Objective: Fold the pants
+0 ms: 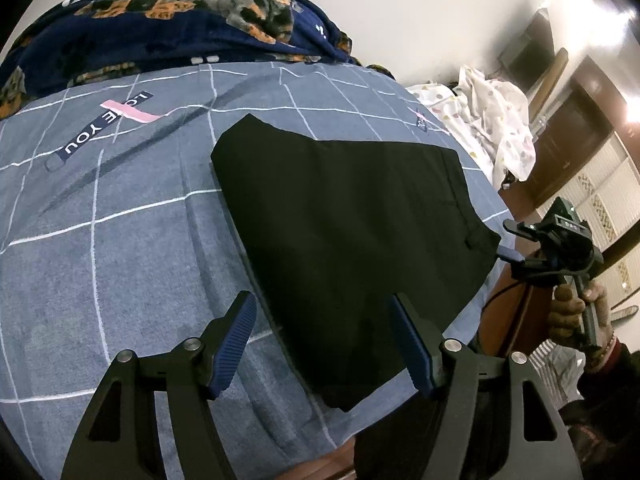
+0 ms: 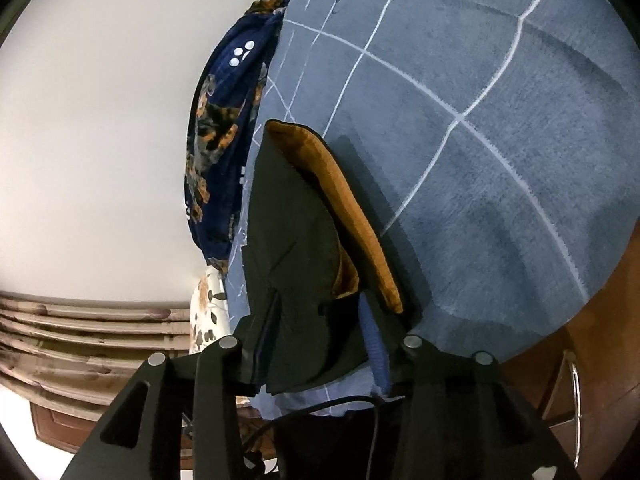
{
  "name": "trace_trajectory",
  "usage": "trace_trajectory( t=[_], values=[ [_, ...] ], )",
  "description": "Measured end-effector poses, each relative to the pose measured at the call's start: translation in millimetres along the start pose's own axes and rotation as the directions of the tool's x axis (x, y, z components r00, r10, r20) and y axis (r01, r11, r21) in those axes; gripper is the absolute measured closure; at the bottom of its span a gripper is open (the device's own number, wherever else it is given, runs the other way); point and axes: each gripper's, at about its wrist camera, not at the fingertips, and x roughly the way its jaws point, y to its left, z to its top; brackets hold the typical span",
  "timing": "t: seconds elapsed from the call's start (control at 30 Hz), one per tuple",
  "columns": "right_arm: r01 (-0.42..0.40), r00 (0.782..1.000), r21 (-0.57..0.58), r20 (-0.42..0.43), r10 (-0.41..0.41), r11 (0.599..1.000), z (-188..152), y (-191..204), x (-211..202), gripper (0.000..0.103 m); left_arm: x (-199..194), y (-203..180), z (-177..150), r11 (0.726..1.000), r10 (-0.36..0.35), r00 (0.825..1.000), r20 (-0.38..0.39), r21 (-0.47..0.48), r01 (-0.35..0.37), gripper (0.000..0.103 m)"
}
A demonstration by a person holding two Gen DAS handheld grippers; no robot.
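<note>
Black pants (image 1: 348, 216) lie folded flat on a grey-blue checked bed sheet (image 1: 120, 240). My left gripper (image 1: 322, 300) hovers open over their near edge, one blue pad on either side of the cloth's left border, pressing on nothing. At the pants' right corner is my right gripper (image 1: 510, 242), held by a hand (image 1: 568, 316), its fingers apart. In the right wrist view the black pants (image 2: 296, 248) drape loosely between the jaws of the right gripper (image 2: 320, 300) and cover the left finger. An orange-brown layer (image 2: 348, 216) shows under the black edge.
A navy printed blanket (image 1: 168, 28) is bunched along the far side of the bed. A white dotted cloth heap (image 1: 496, 120) lies at the far right. Dark wooden cabinets (image 1: 576, 132) stand beyond, and the wooden bed frame (image 2: 592, 320) borders the sheet.
</note>
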Motion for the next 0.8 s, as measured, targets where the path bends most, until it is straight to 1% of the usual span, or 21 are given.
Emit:
trace_trajectory(
  t=[0.07, 0.1, 0.13, 0.27, 0.33, 0.37, 0.47, 0.5, 0.57, 0.67, 0.8],
  values=[
    [0.009, 1.0, -0.003, 0.002, -0.009, 1.0, 1.0, -0.6, 1.7, 0.063, -0.2, 0.6, -0.8, 1.0, 0.0, 1.0, -0.003, 0.0, 0.0, 0.034],
    [0.027, 1.0, -0.009, 0.008, -0.027, 1.0, 4.4, -1.1, 6.0, 0.072, 0.1, 0.4, -1.1, 1.0, 0.004, 1.0, -0.006, 0.001, -0.004, 0.034],
    [0.049, 0.999, -0.021, 0.012, -0.049, 0.999, 5.4, -0.1, 7.4, 0.089, -0.3, 0.5, -1.7, 1.0, 0.008, 1.0, -0.008, 0.002, -0.008, 0.034],
    [0.056, 0.997, -0.092, 0.057, -0.051, 0.994, -1.8, 15.7, -3.1, 0.09, -3.8, 0.3, -0.6, 1.0, 0.003, 1.0, 0.004, 0.001, -0.003, 0.034],
    [0.02, 0.997, -0.082, 0.076, -0.014, 0.996, -7.7, 17.1, -15.1, 0.09, -3.6, 1.2, -0.6, 1.0, -0.004, 1.0, 0.006, -0.004, 0.004, 0.033],
    [0.02, 0.997, -0.081, 0.076, -0.013, 0.997, -9.5, 16.4, -17.5, 0.09, -2.7, 1.6, -0.8, 1.0, -0.008, 1.0, 0.004, -0.007, 0.008, 0.032],
    [0.06, 0.996, -0.057, 0.068, -0.056, 0.997, -13.0, 2.8, -16.0, 0.09, 2.4, 0.7, -2.6, 1.0, -0.008, 1.0, -0.015, -0.002, 0.008, 0.032],
    [0.067, 0.996, -0.033, 0.061, -0.065, 0.997, -12.9, -5.6, -13.8, 0.09, 3.9, 0.2, -3.2, 1.0, -0.006, 1.0, -0.021, 0.001, 0.006, 0.032],
    [0.058, 0.997, 0.012, 0.057, -0.058, 0.998, -12.1, -16.8, -11.4, 0.09, 5.2, -0.8, -4.3, 1.0, -0.002, 1.0, -0.027, 0.009, 0.003, 0.032],
    [0.035, 0.998, 0.037, 0.051, -0.037, 0.999, -10.7, -18.6, -10.7, 0.09, 5.1, -2.0, -5.3, 1.0, 0.0, 1.0, -0.025, 0.01, 0.001, 0.032],
    [0.086, 0.995, 0.027, 0.055, -0.087, 0.996, -11.5, -13.3, -9.5, 0.088, 6.3, -0.4, -6.5, 1.0, -0.008, 0.999, -0.034, -0.012, 0.007, 0.032]
  ],
)
